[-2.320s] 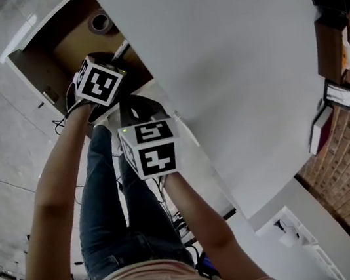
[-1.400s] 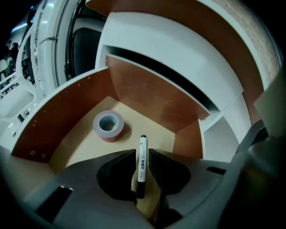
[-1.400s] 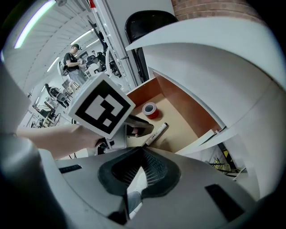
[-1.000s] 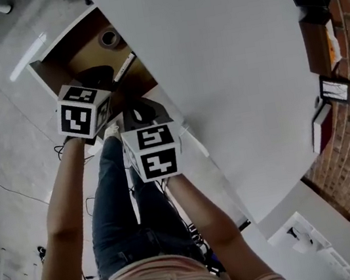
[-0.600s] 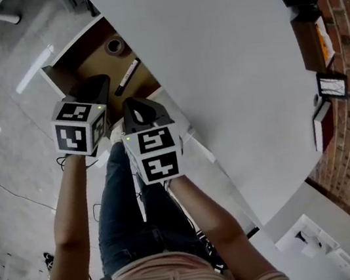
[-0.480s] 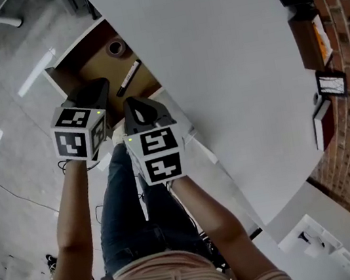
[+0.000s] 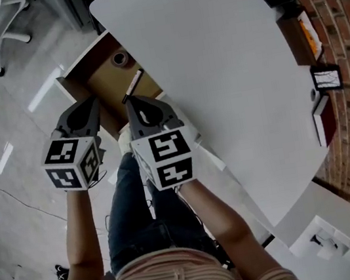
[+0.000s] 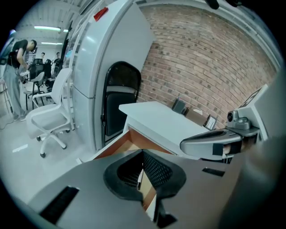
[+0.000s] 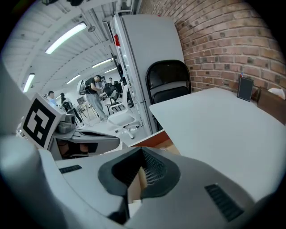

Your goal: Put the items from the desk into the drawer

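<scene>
The left claw (image 7: 85, 110) and right claw (image 7: 130, 103), both closed and empty, hang side by side, with the open drawer (image 7: 104, 84) just ahead holding a tape roll (image 7: 121, 58) and marker (image 7: 133, 86), the counter (image 7: 228, 60) beyond it.

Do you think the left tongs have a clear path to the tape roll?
Probably yes: the drawer is open, the tape roll lies uncovered, nothing stands between it and the shut left tongs.
</scene>
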Available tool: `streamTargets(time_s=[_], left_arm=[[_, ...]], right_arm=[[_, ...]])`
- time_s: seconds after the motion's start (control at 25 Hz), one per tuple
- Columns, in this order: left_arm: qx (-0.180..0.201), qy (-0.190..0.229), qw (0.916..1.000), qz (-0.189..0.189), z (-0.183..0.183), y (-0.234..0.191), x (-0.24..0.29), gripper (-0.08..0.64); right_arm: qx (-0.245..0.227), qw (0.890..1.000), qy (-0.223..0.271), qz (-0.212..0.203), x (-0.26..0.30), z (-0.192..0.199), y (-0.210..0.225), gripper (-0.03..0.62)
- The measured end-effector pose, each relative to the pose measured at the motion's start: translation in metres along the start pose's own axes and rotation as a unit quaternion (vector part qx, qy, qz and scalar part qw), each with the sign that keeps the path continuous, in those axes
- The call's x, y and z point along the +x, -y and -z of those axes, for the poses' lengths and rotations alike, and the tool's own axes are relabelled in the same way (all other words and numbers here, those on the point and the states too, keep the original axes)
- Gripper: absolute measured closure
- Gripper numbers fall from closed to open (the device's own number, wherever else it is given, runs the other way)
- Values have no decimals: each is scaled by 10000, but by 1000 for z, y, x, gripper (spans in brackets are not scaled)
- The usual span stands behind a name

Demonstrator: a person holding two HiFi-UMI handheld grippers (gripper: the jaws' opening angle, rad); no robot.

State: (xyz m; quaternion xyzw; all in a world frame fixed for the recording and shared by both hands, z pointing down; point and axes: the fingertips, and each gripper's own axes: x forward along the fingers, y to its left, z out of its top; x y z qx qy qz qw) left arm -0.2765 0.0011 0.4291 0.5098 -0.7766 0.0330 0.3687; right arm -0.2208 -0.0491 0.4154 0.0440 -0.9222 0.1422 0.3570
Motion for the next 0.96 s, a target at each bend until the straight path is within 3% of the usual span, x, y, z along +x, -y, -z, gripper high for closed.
streamTargets(time_s=[0.6, 0.96], left_arm=[[339, 514, 9978, -249, -26, 32, -90, 552], [293, 984, 9942, -315, -39, 68, -136, 552]], right_arm=[[-118, 9959, 881, 174, -95, -41, 17, 575], [-265, 9936, 1090, 127, -145, -34, 13, 575]])
